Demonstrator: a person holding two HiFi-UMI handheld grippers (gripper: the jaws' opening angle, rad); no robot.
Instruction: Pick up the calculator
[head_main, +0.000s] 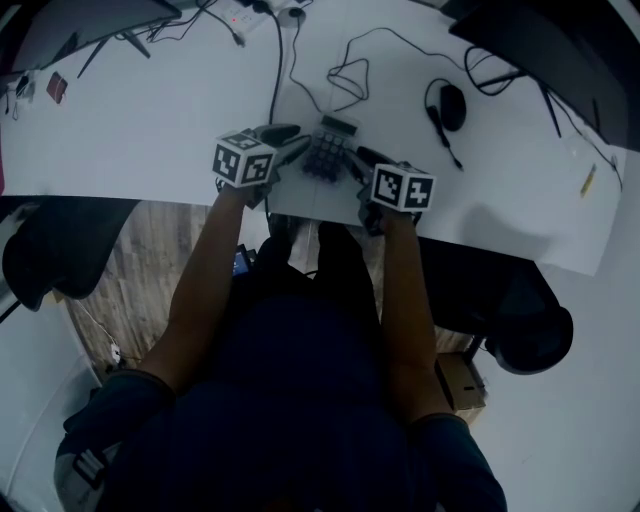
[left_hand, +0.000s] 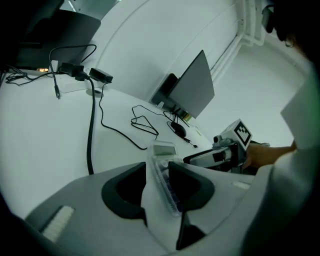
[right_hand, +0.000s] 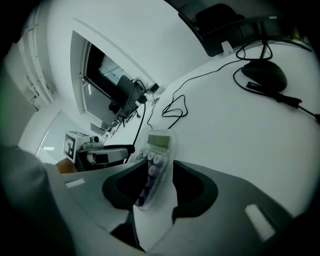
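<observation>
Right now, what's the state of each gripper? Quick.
Left gripper: closed on one side of the calculator.
Right gripper: closed on the calculator's opposite side.

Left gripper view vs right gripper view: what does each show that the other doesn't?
Left gripper view only: the right tool from outside, and the hand holding it. Right gripper view only: the left tool from outside. Both: the calculator clamped between the viewing tool's own jaws, the white table and the looped thin cable.
</observation>
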